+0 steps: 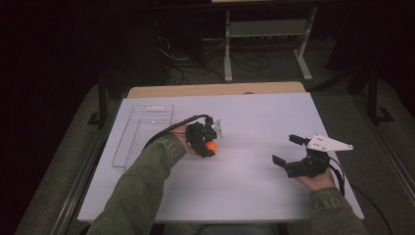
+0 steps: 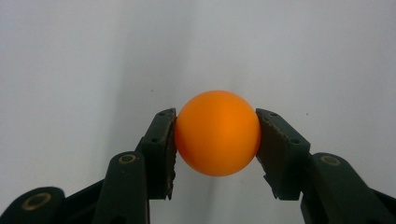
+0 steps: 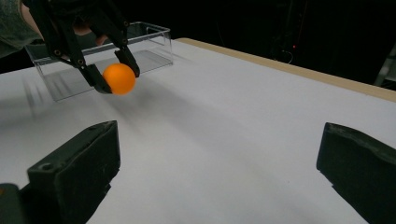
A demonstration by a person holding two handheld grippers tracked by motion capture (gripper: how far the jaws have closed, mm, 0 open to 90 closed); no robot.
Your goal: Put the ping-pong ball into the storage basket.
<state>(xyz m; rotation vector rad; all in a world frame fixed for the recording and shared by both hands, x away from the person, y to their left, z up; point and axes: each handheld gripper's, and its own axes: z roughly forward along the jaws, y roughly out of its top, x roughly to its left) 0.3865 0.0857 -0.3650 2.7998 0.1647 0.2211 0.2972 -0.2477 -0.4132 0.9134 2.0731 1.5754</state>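
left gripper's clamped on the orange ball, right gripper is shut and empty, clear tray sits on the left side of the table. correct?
One thing is wrong: the right gripper is open, not shut. The right gripper view shows its fingers spread wide apart with nothing between them. The rest holds: the left gripper grips the orange ball on both sides, and the clear tray sits on the table's left side in the high view.

Left tongs (image 1: 211, 145) gripping orange ball (image 1: 211, 146), right tongs (image 1: 287, 149) spread
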